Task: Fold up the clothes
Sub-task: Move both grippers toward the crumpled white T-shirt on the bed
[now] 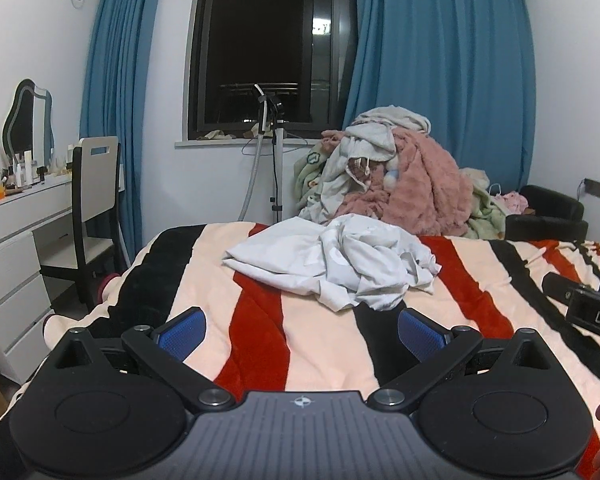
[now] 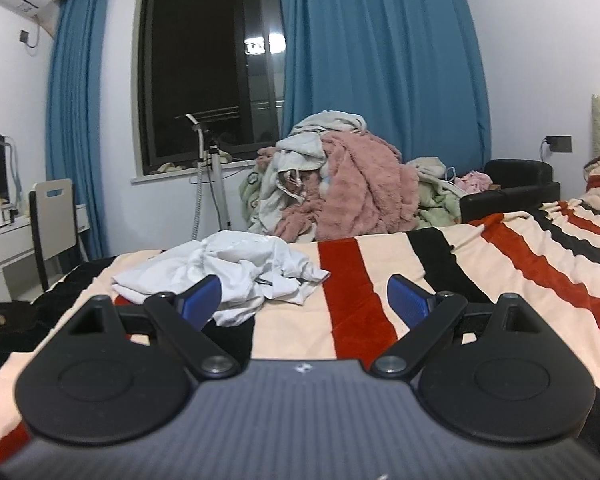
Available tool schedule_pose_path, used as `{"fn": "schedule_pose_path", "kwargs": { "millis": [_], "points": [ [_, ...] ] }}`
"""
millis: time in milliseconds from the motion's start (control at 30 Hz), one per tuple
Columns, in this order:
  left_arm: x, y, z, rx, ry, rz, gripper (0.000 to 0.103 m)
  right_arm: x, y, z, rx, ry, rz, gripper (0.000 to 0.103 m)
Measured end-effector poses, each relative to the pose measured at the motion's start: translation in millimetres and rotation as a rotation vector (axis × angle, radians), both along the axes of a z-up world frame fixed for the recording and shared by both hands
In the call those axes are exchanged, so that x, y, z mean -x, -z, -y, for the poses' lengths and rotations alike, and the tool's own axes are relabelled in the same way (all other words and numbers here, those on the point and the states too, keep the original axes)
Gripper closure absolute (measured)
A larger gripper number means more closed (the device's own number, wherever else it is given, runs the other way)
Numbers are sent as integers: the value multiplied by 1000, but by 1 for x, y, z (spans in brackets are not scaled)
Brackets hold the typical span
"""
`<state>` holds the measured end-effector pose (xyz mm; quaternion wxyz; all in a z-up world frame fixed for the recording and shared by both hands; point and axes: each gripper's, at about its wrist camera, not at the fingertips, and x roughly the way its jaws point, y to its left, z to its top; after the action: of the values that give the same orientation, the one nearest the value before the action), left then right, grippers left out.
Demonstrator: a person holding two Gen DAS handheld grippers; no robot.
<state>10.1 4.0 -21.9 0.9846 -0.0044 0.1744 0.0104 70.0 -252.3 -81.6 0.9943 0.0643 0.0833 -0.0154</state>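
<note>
A crumpled white garment [image 1: 336, 264] lay on the striped bed [image 1: 308, 344]. The left gripper [image 1: 302, 334] and right gripper [image 2: 304, 300] hovered short of it, both spread wide and empty.

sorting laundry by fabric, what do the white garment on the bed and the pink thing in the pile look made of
White garment: thin woven cotton or a blend, matte, falling in sharp fine creases. Pink item: thick plush fleece, likely synthetic, with a ribbed, fuzzy pile. Both are guesses from looks alone.

Blue curtains [image 1: 440, 80], chair [image 1: 96, 184], perhaps mirror [image 1: 28, 120]
</note>
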Motion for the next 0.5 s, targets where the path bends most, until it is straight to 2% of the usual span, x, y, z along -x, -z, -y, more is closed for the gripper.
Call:
{"fn": "schedule_pose_path", "kwargs": {
  "millis": [200,333,400,500],
  "points": [
    [2,1,0,-1,5,3,0,-2,-3,6,-60,-38,-8,12],
    [-5,5,8,-32,14,7,0,-18,-27,9,-72,-32,-7,12],
    [-22,10,15,-61,47,-33,0,-33,-45,9,-57,-34,-20,12],
    [-56,18,26,-85,155,-124,0,-52,-66,18,-70,-82,-23,12]
  ]
}}
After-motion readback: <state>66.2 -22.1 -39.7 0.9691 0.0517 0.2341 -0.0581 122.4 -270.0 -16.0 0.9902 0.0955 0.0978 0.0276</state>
